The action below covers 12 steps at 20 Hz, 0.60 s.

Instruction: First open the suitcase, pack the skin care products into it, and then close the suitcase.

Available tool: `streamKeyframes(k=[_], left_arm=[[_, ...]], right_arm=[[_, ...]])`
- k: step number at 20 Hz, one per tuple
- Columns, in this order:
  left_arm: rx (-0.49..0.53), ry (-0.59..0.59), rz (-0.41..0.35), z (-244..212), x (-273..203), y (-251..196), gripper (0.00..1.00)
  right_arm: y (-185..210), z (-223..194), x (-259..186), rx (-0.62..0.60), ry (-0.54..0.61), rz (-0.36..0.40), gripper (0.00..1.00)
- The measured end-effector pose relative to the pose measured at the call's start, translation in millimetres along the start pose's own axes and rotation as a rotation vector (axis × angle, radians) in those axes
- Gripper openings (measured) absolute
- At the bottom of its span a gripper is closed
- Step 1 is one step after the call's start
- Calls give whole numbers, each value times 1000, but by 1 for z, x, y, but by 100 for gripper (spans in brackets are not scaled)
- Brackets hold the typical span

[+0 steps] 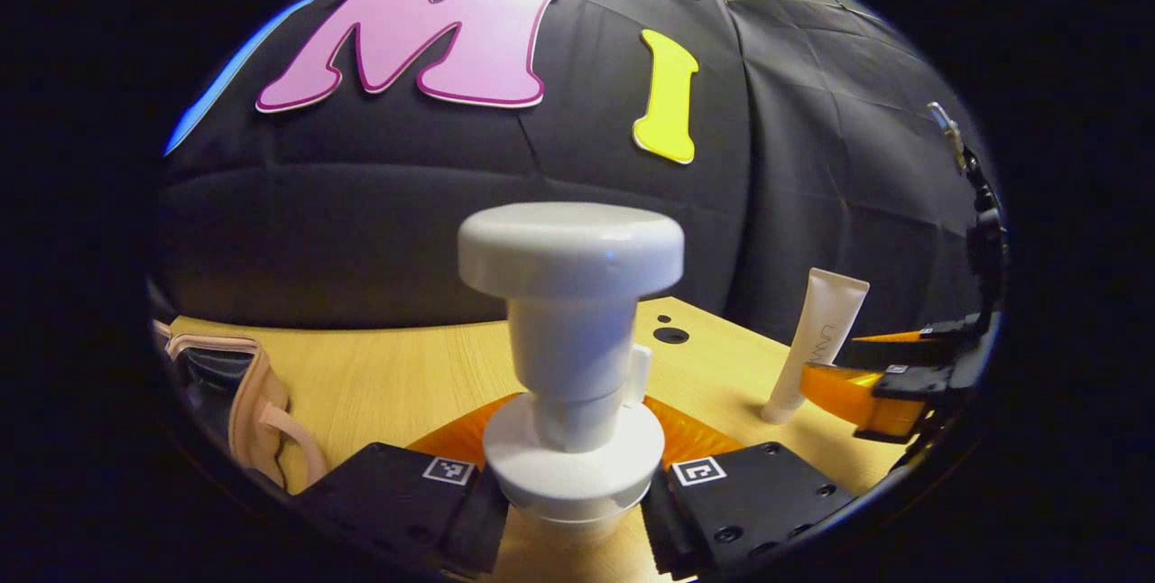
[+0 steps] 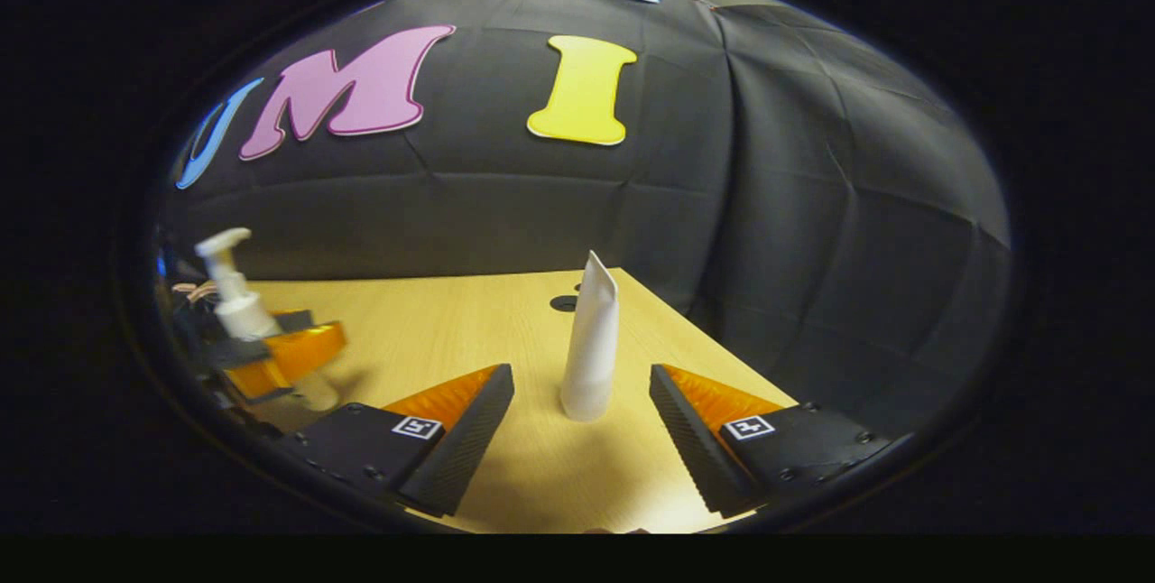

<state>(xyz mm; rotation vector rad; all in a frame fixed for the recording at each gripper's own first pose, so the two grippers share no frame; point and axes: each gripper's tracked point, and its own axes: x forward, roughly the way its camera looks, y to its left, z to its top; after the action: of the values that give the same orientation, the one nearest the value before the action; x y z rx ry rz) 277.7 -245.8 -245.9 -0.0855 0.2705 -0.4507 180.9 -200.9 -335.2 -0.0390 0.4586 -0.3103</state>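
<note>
A white pump bottle [image 1: 571, 312] stands upright between my left gripper's fingers, and the left gripper [image 1: 573, 511] is shut on its lower body. The right gripper view has that gripper [image 2: 271, 353] at the far left, holding the pump bottle [image 2: 236, 299] close over the table. A white tube [image 2: 591, 344] stands on its cap just ahead of my open right gripper [image 2: 579, 375], in line with the gap between the fingers and untouched. In the left gripper view the tube [image 1: 817, 339] stands at the right, next to the right gripper [image 1: 889, 389]. A pink suitcase [image 1: 257, 402] lies at the left edge, its dark inside partly showing.
The light wooden table [image 2: 433, 330] runs back to the black cloth wall. A round cable hole [image 2: 564, 302] sits near the far edge behind the tube, and the same hole [image 1: 670, 335] lies behind the bottle in the left gripper view.
</note>
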Motion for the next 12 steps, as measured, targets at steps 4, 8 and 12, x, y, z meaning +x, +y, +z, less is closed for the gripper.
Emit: streamKeyframes(k=[4, 8, 12], left_arm=[[-14, 12, -4, 7, -37, 9, 65], [-45, 48, 12, -9, -62, 22, 65], [-50, 91, 22, -25, -76, 33, 65]], right_arm=[[1, 6, 43, -7, -22, -7, 97], [-7, -14, 69, 38, 32, -37, 97], [-11, -25, 79, 66, 62, -56, 73]])
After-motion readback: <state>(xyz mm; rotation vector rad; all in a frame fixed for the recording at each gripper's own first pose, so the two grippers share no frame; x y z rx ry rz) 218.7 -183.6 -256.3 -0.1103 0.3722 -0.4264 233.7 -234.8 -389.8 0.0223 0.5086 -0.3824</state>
